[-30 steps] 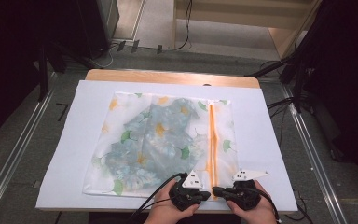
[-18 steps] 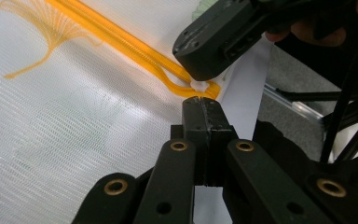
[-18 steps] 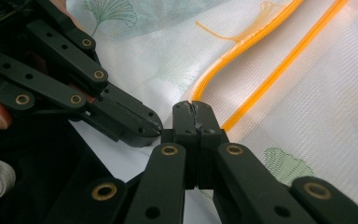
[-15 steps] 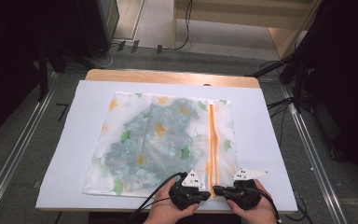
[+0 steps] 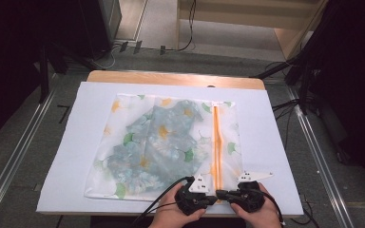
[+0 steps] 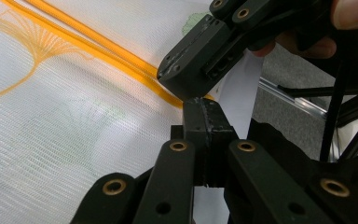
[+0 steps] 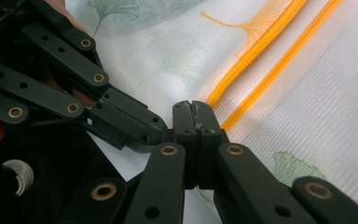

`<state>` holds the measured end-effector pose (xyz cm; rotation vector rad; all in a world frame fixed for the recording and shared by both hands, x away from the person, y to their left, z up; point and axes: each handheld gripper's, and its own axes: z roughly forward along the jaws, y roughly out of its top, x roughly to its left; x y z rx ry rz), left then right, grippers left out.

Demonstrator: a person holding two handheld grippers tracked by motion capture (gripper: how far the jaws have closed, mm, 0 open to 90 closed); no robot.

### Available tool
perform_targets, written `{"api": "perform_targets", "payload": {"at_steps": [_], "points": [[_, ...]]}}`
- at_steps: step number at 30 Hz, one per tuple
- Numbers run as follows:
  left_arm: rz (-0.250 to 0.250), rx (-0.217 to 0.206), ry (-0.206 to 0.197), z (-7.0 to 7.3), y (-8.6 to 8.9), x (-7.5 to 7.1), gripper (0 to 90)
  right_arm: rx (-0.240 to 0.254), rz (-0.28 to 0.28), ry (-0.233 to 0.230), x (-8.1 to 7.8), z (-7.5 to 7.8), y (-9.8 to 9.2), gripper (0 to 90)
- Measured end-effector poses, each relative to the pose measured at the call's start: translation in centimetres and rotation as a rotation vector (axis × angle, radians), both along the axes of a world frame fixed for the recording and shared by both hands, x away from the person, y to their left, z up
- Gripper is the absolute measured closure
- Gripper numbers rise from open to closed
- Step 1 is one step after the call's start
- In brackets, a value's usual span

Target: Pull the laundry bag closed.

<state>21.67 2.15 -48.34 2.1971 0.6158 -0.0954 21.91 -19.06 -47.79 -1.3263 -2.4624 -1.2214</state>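
A white mesh bag (image 5: 166, 142) printed with green and orange leaves lies flat on the white table (image 5: 275, 142), a bluish patterned cloth showing through it. Its orange zipper (image 5: 217, 142) runs from the far edge to the near edge. At the zipper's near end my left gripper (image 5: 217, 194) and right gripper (image 5: 226, 194) point at each other, tips nearly touching. In the left gripper view my jaws (image 6: 204, 109) are shut just beside the zipper (image 6: 98, 49), with the right gripper's tip (image 6: 182, 84) in front. The right gripper (image 7: 192, 112) is shut too, at the zipper's end (image 7: 242, 74). Nothing shows between either pair.
A wooden strip (image 5: 171, 78) borders the table's far edge. Metal rails (image 5: 318, 156) run along both sides on the grey floor, with cables (image 5: 285, 107) and dark stands at the right. White table surface lies bare left and right of the bag.
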Motion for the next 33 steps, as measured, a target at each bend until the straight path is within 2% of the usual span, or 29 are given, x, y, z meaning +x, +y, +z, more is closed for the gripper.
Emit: {"api": "perform_targets", "payload": {"at_steps": [5, 8, 12, 15, 18, 24, 33], "points": [[-0.007, 0.0, -0.015, -0.1, -0.1, -0.2, 90.0, -0.003, -0.008, 0.004, 0.0, 0.1, 0.0, 90.0], [-0.026, 0.002, 0.009, -0.1, 0.0, -0.1, 90.0, -0.038, 0.001, -0.031, -0.2, 0.4, 0.3, 90.0], [-0.022, 0.003, 0.001, -0.1, -0.1, -0.2, 90.0, -0.046, -0.004, -0.051, -0.1, 0.6, 0.4, 90.0], [-0.029, 0.003, 0.009, -0.1, 0.0, -0.1, 90.0, -0.057, -0.024, -0.074, 0.0, 0.9, 0.3, 90.0], [-0.029, -0.002, 0.013, -0.2, 0.0, 0.0, 90.0, -0.036, -0.039, -0.087, 0.2, 1.1, 0.0, 90.0], [-0.035, -0.003, 0.019, -0.2, 0.1, 0.1, 90.0, -0.032, -0.07, -0.123, 0.8, 1.3, 0.0, 90.0], [-0.034, -0.005, 0.017, -0.2, 0.1, 0.1, 90.0, -0.022, -0.095, -0.144, 2.1, 1.2, -0.1, 90.0]]}}
